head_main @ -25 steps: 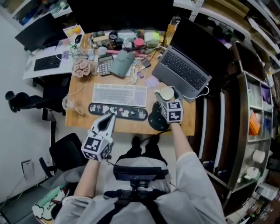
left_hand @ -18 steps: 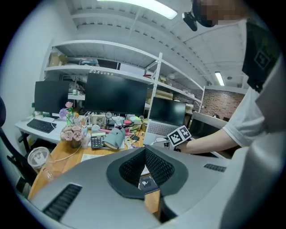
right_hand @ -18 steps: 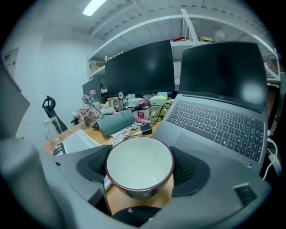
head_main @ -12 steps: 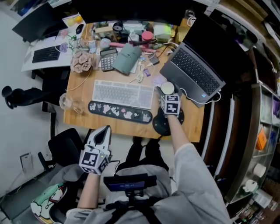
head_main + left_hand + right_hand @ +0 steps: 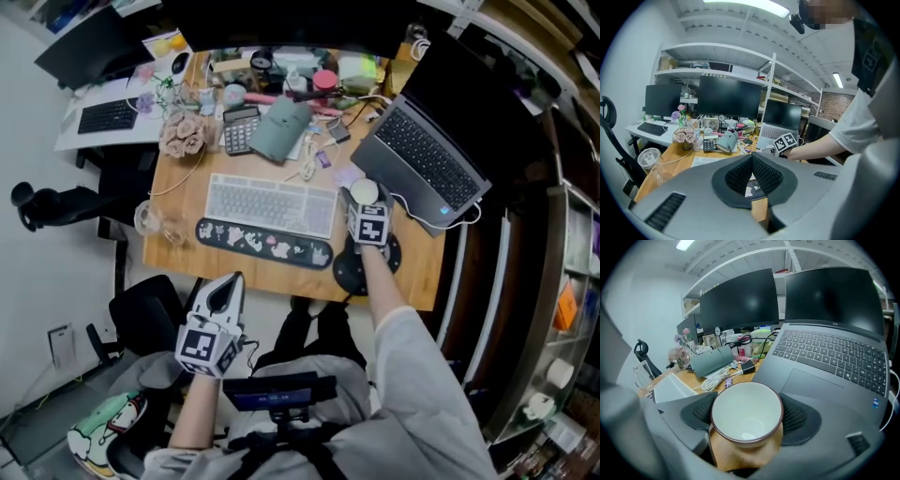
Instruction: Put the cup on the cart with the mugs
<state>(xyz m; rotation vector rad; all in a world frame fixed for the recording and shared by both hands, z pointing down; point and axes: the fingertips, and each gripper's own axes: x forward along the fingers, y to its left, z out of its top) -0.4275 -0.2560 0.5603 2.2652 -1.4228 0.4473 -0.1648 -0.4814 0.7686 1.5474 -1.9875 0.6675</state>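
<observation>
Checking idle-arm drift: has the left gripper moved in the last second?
Yes, the left gripper pulled back toward the person: its tip lay over the wrist rest, now short of it.

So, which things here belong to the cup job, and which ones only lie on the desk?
For the job:
- cup
- right gripper, its pads against the cup's sides

I cannot pick out the cart with the mugs.

Just lying about:
- keyboard
- wrist rest
- laptop
- calculator
- pink flowers
</observation>
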